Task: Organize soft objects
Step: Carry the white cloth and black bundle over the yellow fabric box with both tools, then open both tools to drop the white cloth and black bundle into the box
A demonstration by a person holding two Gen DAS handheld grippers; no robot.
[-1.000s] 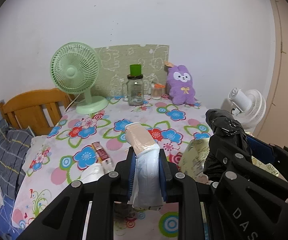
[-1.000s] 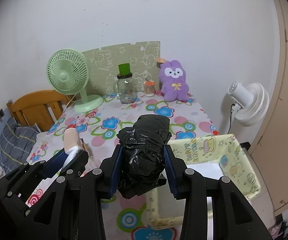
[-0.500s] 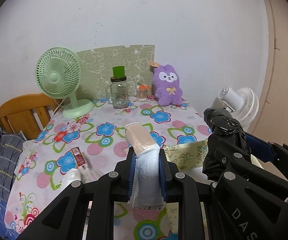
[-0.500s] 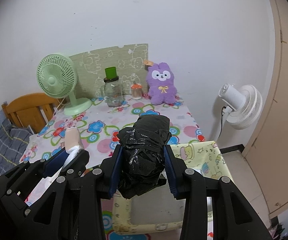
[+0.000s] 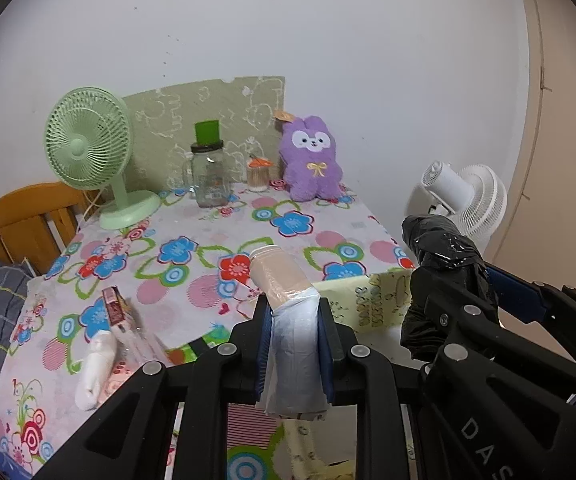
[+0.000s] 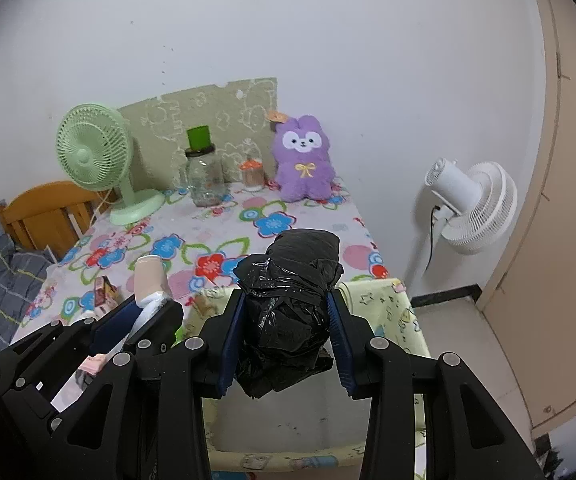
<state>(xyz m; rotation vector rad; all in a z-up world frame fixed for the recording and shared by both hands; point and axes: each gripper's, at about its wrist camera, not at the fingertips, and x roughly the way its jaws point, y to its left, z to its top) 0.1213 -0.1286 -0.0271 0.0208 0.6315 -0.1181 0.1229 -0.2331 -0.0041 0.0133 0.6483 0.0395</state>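
My left gripper (image 5: 293,312) is shut on a roll of pale blue and beige plastic bags (image 5: 282,280), held above the front of the flowered table (image 5: 192,256). To its right, my right gripper (image 6: 286,308) is shut on a crumpled black roll of bags (image 6: 292,280), which hangs over a yellow fabric bin (image 6: 392,304) at the table's right front corner. The bin's white inside (image 6: 280,420) shows below the black roll. A purple plush rabbit (image 5: 312,160) sits at the back of the table. A white soft item (image 5: 96,364) lies near the front left.
A green desk fan (image 5: 88,140), a glass jar with a green lid (image 5: 208,176) and a small bottle (image 5: 258,172) stand along the back. A small red packet (image 5: 113,306) lies on the cloth. A white floor fan (image 6: 472,204) and a door (image 6: 568,200) are to the right, a wooden chair (image 5: 28,220) to the left.
Both grippers have moved to the right with their rolls still held. The table has slid left in both views and the yellow bin now lies under the right gripper.
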